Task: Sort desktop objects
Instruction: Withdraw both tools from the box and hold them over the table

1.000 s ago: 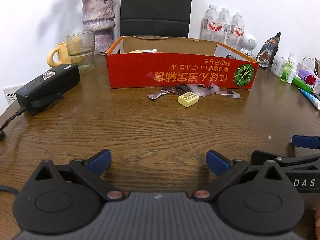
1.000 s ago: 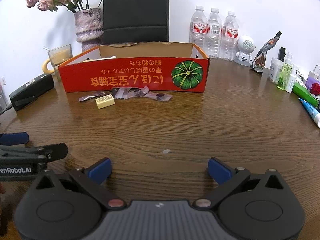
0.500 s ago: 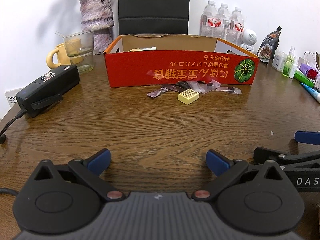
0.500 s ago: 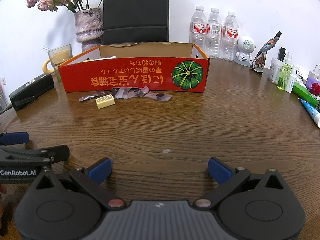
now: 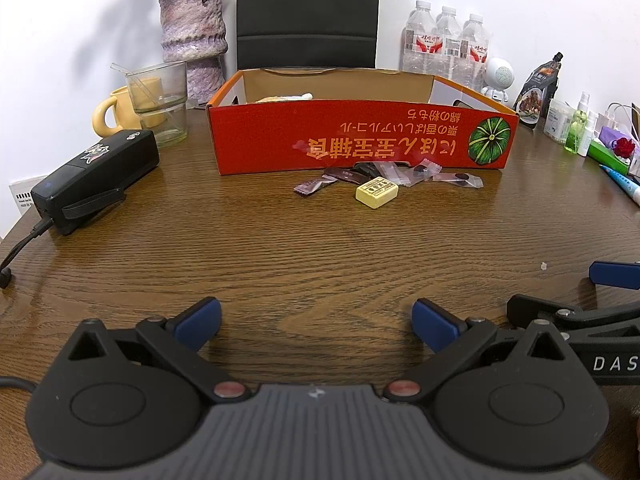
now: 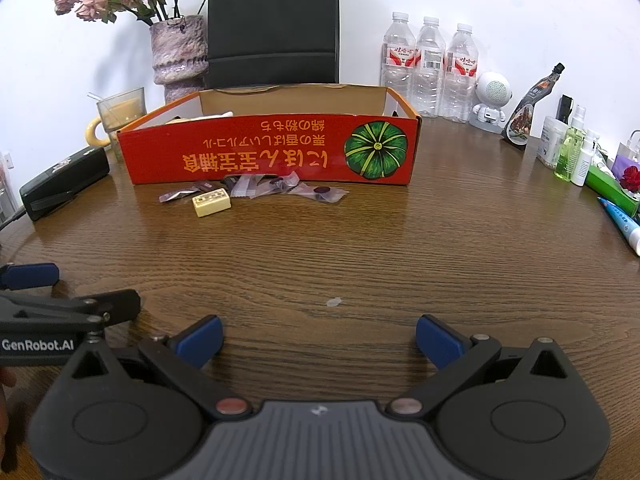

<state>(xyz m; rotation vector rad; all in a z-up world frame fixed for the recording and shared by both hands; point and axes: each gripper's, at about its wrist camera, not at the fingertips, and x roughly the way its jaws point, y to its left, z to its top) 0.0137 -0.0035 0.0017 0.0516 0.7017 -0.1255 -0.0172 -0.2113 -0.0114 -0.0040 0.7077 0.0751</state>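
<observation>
Both your left gripper [image 5: 316, 322] and right gripper [image 6: 318, 338] gape empty; reach far to the tile [image 5: 377, 192] beside the box [image 5: 360, 140], squarely.

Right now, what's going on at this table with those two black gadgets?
A person is holding a hand-held gripper in each hand to sort desk clutter. The left hand-held gripper and right hand-held gripper both hover open and empty over the wooden table. Ahead, a small yellow block and several candy wrappers lie in front of a red cardboard box. Nothing is being gripped yet.
</observation>
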